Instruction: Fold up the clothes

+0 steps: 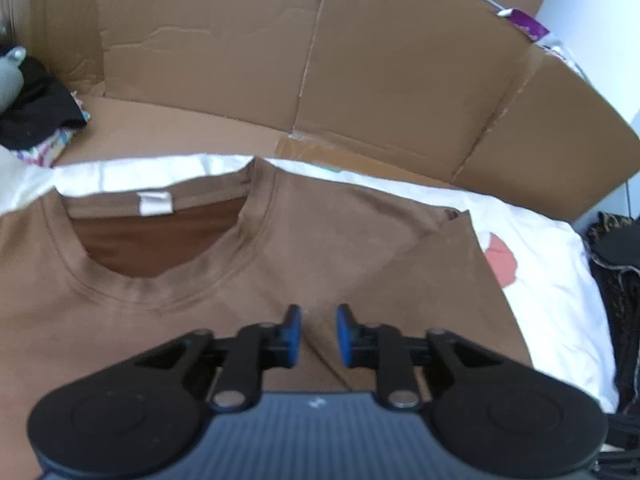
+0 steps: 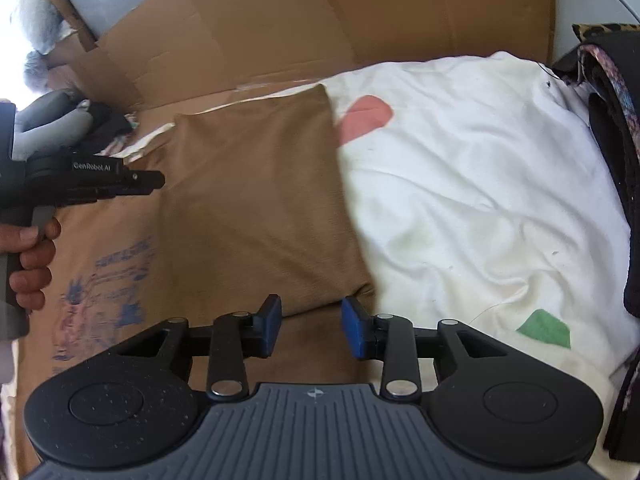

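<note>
Both tools, left [image 1: 318, 334] and right [image 2: 310, 328], hover parted and empty over the brown shirt's [image 2: 256, 200] folded edge.

Both wrist views low over shirt [image 1: 200, 320]

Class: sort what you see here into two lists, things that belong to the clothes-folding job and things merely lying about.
Belongs to the job:
brown T-shirt
left gripper
right gripper

Lying about:
cardboard sheets
white sheet
dark clothes pile
</note>
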Tool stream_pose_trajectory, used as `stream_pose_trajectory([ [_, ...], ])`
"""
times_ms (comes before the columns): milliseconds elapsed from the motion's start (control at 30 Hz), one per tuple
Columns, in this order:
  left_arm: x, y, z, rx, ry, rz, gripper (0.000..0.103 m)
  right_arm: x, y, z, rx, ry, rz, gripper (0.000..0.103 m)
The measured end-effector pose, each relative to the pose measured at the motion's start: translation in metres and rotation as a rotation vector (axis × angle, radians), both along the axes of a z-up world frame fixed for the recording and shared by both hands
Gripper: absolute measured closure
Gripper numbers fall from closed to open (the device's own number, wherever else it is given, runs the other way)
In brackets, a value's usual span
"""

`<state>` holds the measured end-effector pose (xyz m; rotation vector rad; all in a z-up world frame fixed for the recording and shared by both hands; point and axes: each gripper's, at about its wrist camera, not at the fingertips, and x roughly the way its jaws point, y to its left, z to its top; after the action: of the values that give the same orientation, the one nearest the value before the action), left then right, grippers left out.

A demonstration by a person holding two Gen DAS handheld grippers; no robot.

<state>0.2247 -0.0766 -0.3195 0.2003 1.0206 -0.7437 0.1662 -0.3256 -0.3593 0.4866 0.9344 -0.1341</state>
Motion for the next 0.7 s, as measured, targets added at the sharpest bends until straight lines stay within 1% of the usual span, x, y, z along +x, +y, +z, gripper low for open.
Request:
stream_pose_trajectory([
  [100,0.003,0.011,0.026,0.015,0.012,-0.002,0.072,-0.002,0.006,0.018,0.002,-0.001,0.021,0.063],
  [167,0.008,0.021,0.047,0.018,0.020,0.025,0.063,-0.003,0.007,0.033,0.014,-0.003,0.021,0.061],
  [200,0.011,0.026,0.059,0.019,0.023,0.039,0.062,-0.003,0.007,0.042,0.020,-0.002,0.020,0.056],
  [267,0.017,0.037,0.084,0.027,0.036,0.069,0.056,-0.004,0.008,0.062,0.030,-0.003,0.024,0.047],
  [333,0.021,0.050,0.110,0.042,0.040,0.101,0.050,-0.005,0.008,0.084,0.034,-0.005,0.033,0.045],
  [433,0.025,0.070,0.152,0.052,0.035,0.150,0.035,-0.008,0.008,0.121,0.038,-0.002,0.059,0.043],
  [467,0.026,0.078,0.166,0.054,0.033,0.166,0.032,-0.008,0.008,0.135,0.034,-0.003,0.073,0.041],
  [500,0.027,0.085,0.180,0.056,0.031,0.182,0.031,-0.009,0.008,0.150,0.033,-0.004,0.086,0.035],
  [567,0.029,0.098,0.208,0.062,0.028,0.211,0.030,-0.010,0.007,0.178,0.028,-0.005,0.099,0.029],
  [700,0.021,0.125,0.255,0.085,0.030,0.232,0.025,-0.016,0.004,0.236,0.034,-0.018,0.080,0.015],
])
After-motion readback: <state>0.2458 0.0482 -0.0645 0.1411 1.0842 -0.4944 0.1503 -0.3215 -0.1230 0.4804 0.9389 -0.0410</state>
